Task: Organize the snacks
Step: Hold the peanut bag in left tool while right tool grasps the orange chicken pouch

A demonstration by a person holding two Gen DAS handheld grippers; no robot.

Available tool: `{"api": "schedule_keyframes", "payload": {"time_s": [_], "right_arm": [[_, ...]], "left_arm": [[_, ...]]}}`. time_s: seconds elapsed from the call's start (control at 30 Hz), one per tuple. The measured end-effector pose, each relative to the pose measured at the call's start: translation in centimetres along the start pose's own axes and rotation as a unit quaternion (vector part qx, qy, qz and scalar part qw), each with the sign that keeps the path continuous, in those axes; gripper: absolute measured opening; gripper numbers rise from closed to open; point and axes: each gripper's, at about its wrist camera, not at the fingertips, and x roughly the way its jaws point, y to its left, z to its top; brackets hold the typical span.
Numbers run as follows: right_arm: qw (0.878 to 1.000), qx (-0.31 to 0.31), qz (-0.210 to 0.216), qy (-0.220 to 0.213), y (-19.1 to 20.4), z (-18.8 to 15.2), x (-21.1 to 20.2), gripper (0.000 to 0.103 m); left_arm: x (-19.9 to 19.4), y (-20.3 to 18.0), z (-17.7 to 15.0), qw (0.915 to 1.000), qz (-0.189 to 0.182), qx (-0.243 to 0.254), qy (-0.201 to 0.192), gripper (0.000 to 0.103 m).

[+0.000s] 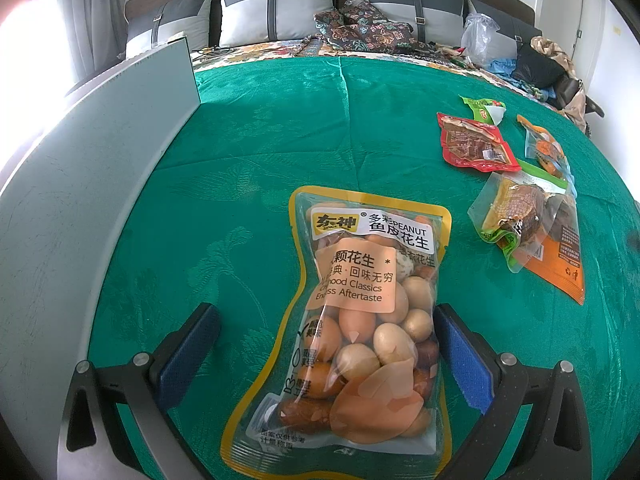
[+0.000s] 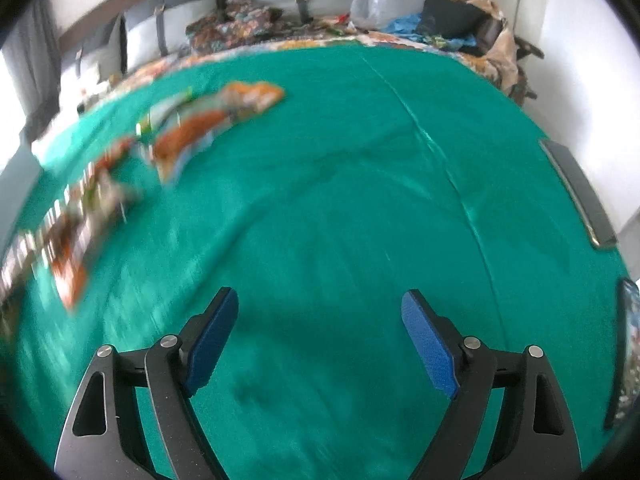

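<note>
A clear peanut bag with a yellow border (image 1: 360, 316) lies on the green cloth (image 1: 280, 140), between the open fingers of my left gripper (image 1: 326, 312). The right pad (image 1: 460, 356) is close to the bag's edge; the left pad (image 1: 188, 344) stands apart from it. Several other snack packs lie to the right: a red pack (image 1: 476, 144), an orange pack (image 1: 560, 252) and a clear pack with dark food (image 1: 516, 216). My right gripper (image 2: 320, 300) is open and empty over bare green cloth. The snack packs (image 2: 192, 136) show blurred at the left of the right wrist view.
A grey-white board (image 1: 80, 200) runs along the left edge of the cloth. Pillows (image 1: 276, 12), patterned fabric and a plastic bag (image 1: 478, 36) lie at the back. A dark flat object (image 2: 580, 196) lies at the right edge in the right wrist view.
</note>
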Motion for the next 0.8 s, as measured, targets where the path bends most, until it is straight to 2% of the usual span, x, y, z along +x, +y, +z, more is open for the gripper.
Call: {"api": "schedule_keyframes", "payload": {"time_s": [0.1,0.17,0.23,0.33,0.37,0.43,0.53,0.6,0.8], "right_arm": [[0.997,0.057,0.042,-0.022,2.0,5.2,0.7,0.087],[0.994,0.085,0.062,-0.022,4.1,8.5,2.2,0.086],[0.993,0.104,0.060,0.016,6.7,11.6,5.2,0.086],[0.990,0.104,0.030,0.095,10.1,13.5,9.9,0.088],[0.990,0.086,-0.003,0.115,11.8,13.7,11.1,0.090],[0.992,0.020,-0.045,0.114,14.7,13.5,11.9,0.092],[0.996,-0.005,-0.024,0.087,14.8,12.6,11.3,0.087],[0.997,-0.036,-0.009,0.075,14.2,11.8,10.7,0.078],[0.989,-0.131,0.029,0.068,10.6,7.8,7.3,0.072]], "left_arm": [[0.0,0.0,0.0,1.0000,0.000,0.000,0.000,0.103],[0.0,0.0,0.0,1.0000,0.000,0.000,0.000,0.103],[0.0,0.0,0.0,1.0000,0.000,0.000,0.000,0.103],[0.0,0.0,0.0,1.0000,0.000,0.000,0.000,0.103],[0.0,0.0,0.0,1.0000,0.000,0.000,0.000,0.103],[0.0,0.0,0.0,1.0000,0.000,0.000,0.000,0.103],[0.0,0.0,0.0,1.0000,0.000,0.000,0.000,0.103],[0.0,0.0,0.0,1.0000,0.000,0.000,0.000,0.103],[0.0,0.0,0.0,1.0000,0.000,0.000,0.000,0.103]]}}
